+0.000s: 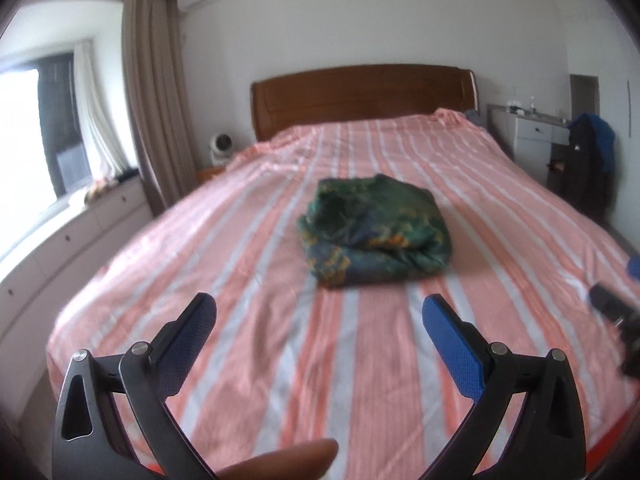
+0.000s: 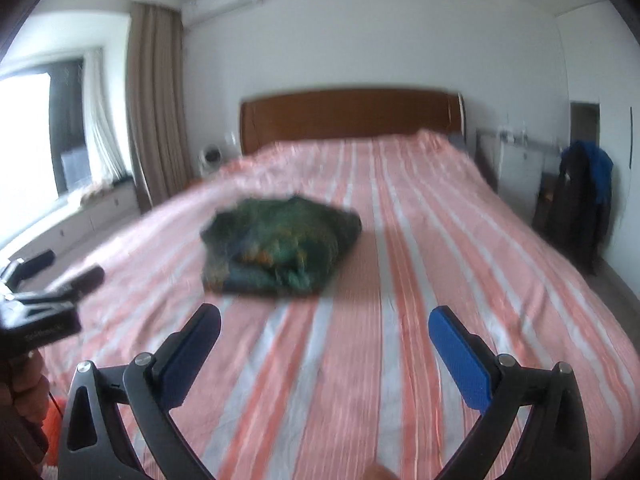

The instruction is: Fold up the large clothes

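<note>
A dark green patterned garment (image 1: 374, 230) lies folded into a thick bundle on the middle of the pink-and-white striped bed (image 1: 256, 264). My left gripper (image 1: 320, 308) is open above the bed's near part, well short of the bundle, with nothing between its blue pads. In the right wrist view the same bundle (image 2: 280, 250) sits ahead and to the left. My right gripper (image 2: 324, 320) is wide open and empty, clear of the cloth. The left gripper (image 2: 70, 272) shows at that view's left edge, held by a hand (image 2: 24, 392).
A wooden headboard (image 1: 360, 96) stands at the far end against a white wall. White drawers (image 1: 68, 248) run under the window on the left, with curtains (image 1: 154, 92) behind. A white nightstand (image 1: 536, 136) and dark hanging clothes (image 1: 592, 160) stand at the right.
</note>
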Motion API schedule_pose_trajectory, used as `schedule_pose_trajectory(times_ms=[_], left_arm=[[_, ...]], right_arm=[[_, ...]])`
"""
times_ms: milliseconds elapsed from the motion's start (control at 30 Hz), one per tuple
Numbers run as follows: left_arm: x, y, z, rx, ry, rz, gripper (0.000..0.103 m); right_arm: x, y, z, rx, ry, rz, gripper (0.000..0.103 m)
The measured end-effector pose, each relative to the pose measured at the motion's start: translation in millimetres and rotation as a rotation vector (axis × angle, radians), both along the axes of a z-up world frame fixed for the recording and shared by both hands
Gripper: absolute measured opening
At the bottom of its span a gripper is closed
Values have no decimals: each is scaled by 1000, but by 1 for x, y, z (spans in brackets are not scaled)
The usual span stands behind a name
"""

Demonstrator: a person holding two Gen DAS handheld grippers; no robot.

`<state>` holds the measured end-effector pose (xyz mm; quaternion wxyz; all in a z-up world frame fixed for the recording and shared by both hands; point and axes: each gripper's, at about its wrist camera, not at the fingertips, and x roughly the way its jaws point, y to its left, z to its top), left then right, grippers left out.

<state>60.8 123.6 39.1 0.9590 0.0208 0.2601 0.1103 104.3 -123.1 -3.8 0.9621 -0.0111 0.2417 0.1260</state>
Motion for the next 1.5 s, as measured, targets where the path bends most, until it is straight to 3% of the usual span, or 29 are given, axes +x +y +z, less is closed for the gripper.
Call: schedule_pose_trajectory(times_ms=[167, 433, 833, 1100, 1267, 1500], left_arm=[[-7, 5, -10, -54, 70, -3, 103], [-12, 3, -25, -58, 154, 17, 103], [-13, -3, -29, -59, 184, 5, 103], [-14, -8, -30, -11, 195, 25, 103], [-13, -3, -31, -51, 206, 7, 103], [-13, -5, -31, -35, 206, 10, 103]], right_arm=[[-11, 16, -14, -30, 129, 13, 102], [-29, 39, -15, -118, 188, -5, 102], [-39, 47, -14, -199, 171, -30, 102], [-39, 47, -15, -198, 175, -28, 102], [-40, 46, -16, -196, 176, -34, 102], [-40, 47, -16, -197, 176, -35, 102]])
